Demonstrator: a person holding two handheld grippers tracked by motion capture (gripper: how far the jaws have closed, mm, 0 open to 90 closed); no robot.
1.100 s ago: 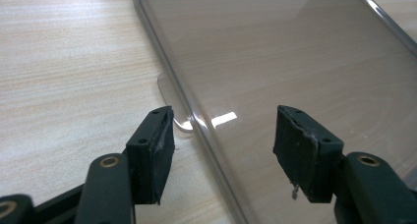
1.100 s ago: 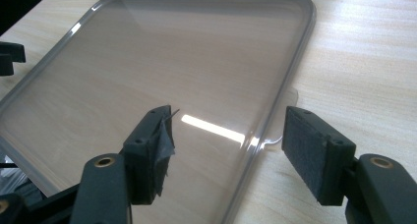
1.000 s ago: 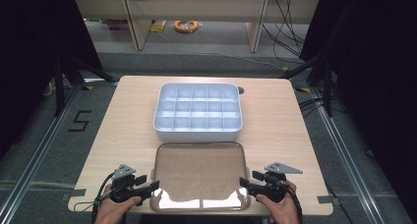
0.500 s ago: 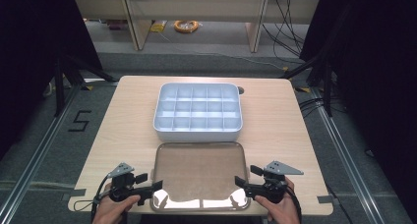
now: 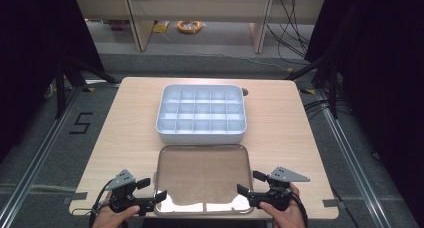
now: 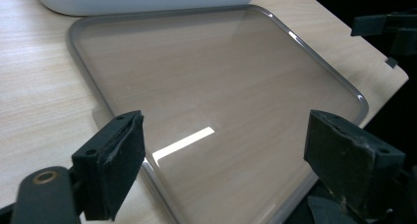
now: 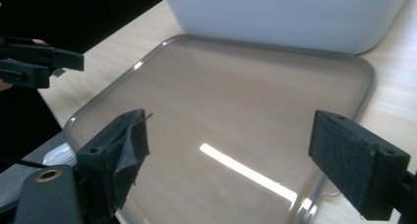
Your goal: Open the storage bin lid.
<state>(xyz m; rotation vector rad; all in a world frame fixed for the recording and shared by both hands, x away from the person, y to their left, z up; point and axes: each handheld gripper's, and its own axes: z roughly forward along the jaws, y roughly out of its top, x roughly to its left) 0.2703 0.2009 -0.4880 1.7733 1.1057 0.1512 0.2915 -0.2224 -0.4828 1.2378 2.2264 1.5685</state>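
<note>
Lab-like recording bay: black curtains (image 5: 30, 63), floor rails (image 5: 35, 163), trailing cables (image 5: 295, 18).

Over the last second both hands have drawn back toward the near edge of the surface (image 5: 280, 113). The left hand-held gripper (image 5: 150, 190) has slid nearer the person and now sits at the near left corner of the clear lid (image 5: 202, 160), jaws spread wide astride its rim. The right hand-held gripper (image 5: 248, 183) has likewise pulled back to the lid's near right corner, jaws spread just as wide, one over the lid and one outside its rim.
</note>
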